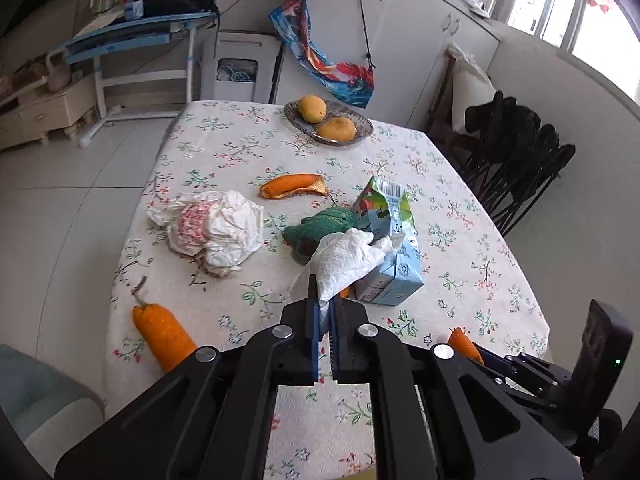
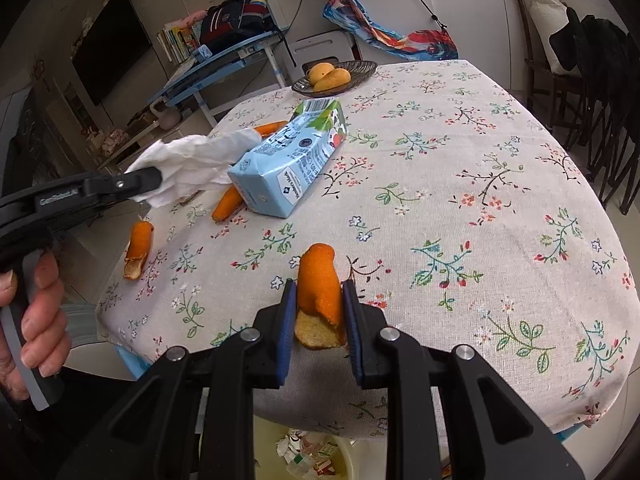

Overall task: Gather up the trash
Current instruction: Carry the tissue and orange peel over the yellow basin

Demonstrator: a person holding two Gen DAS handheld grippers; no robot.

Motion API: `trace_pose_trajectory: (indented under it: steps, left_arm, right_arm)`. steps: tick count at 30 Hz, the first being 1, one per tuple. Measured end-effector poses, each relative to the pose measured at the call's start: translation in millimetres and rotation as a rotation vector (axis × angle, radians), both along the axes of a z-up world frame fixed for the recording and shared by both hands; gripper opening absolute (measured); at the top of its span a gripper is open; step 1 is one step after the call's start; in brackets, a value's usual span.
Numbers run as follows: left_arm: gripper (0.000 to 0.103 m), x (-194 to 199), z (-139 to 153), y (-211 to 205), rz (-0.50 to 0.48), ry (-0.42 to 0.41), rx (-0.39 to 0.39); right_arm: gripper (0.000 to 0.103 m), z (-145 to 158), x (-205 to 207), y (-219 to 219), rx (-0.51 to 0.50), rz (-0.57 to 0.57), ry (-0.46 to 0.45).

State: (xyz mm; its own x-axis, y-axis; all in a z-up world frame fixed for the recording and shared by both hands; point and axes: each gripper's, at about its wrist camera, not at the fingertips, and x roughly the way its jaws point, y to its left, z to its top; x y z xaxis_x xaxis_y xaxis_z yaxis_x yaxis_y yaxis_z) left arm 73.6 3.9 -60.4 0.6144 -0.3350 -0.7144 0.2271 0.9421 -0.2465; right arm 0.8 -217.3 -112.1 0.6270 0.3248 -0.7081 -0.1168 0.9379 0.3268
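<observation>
My left gripper (image 1: 325, 300) is shut on a white paper towel (image 1: 344, 258) and holds it above the floral table, beside the blue milk carton (image 1: 386, 242); it also shows in the right wrist view (image 2: 150, 184) with the towel (image 2: 192, 164). My right gripper (image 2: 319, 294) is shut on an orange peel (image 2: 318, 288) near the table's front edge. More peels lie on the cloth (image 1: 294, 186), (image 1: 162, 334), (image 2: 138, 250), (image 2: 228, 202). A crumpled white wrapper (image 1: 212, 230) and a green scrap (image 1: 320, 228) lie mid-table.
A dish with two mangoes (image 1: 328, 122) stands at the far table edge. A yellow bin (image 2: 316, 454) holding trash sits below the table's front edge. Dark chairs (image 1: 516, 160) stand to the right. A blue desk (image 1: 132, 40) is at the back left.
</observation>
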Motion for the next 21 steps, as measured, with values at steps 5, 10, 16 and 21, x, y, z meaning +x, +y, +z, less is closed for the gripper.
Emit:
trace_pose_trajectory:
  steps: [5,10,16,21]
  left_arm:
    - [0.005,-26.0,10.1,19.4,0.013,-0.018,-0.067]
    - [0.005,-65.8,10.2,27.4,0.000,-0.032,-0.063]
    - [0.005,-118.3,0.3,23.1,-0.042,-0.015,-0.052]
    - [0.005,-156.4,-7.2,20.0,-0.059,-0.001,-0.045]
  right_arm:
    - [0.024,11.0,-5.4,5.9,0.009,0.020,-0.034]
    - [0.024,22.9,-24.2,14.8,0.021,0.052,-0.072]
    - [0.024,26.8,-65.8,22.7,0.039,0.072,-0.076]
    - [0.024,23.3,-101.9,37.1,0.036,0.110,-0.053]
